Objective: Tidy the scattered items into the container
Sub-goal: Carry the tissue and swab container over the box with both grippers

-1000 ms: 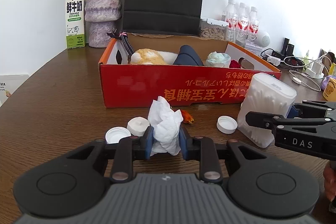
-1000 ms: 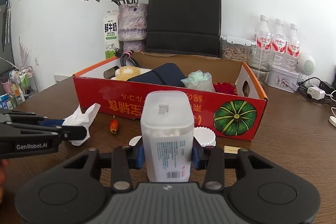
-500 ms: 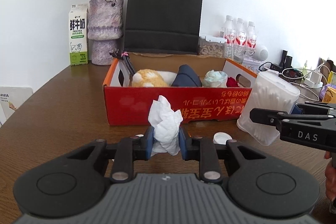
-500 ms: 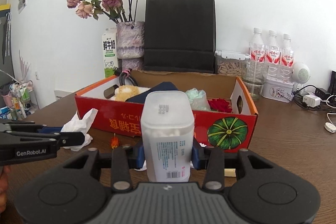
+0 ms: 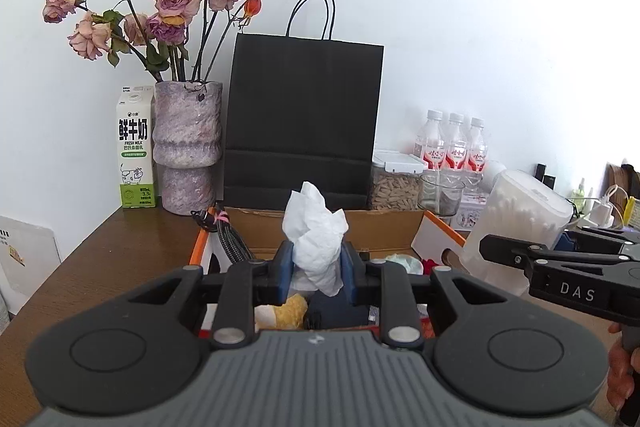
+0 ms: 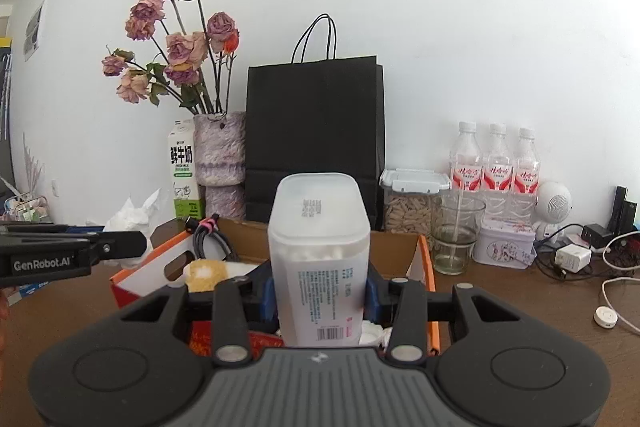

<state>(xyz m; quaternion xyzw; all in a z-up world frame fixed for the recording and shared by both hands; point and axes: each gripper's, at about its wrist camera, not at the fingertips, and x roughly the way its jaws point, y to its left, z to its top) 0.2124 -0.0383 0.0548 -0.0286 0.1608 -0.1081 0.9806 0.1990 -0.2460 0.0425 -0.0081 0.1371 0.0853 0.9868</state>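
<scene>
Tissue (image 5: pixel 316 239), soft and nearly weightless, is crumpling where my left gripper (image 5: pixel 316 269) is pinching its lower half, near the orange box (image 5: pixel 436 233).

Cotton-swab tub (image 6: pixel 319 259), light, stiff and slick, is sitting clamped mid-body in my right gripper (image 6: pixel 319 297), above the box's near edge.

Dark brown wooden surface (image 6: pixel 520 311) against a white wall. On it: open cardboard box (image 6: pixel 425 263) in the middle; behind the box a black paper bag (image 6: pixel 316 131), stone-look vase (image 5: pixel 187 147) and milk carton (image 5: pixel 136 151). To the right: three water bottles (image 6: pixel 496 167), clear jar (image 6: pixel 412 203), glass (image 6: pixel 456 235), tin (image 6: pixel 505 245), chargers and cables (image 6: pixel 580 255).
</scene>
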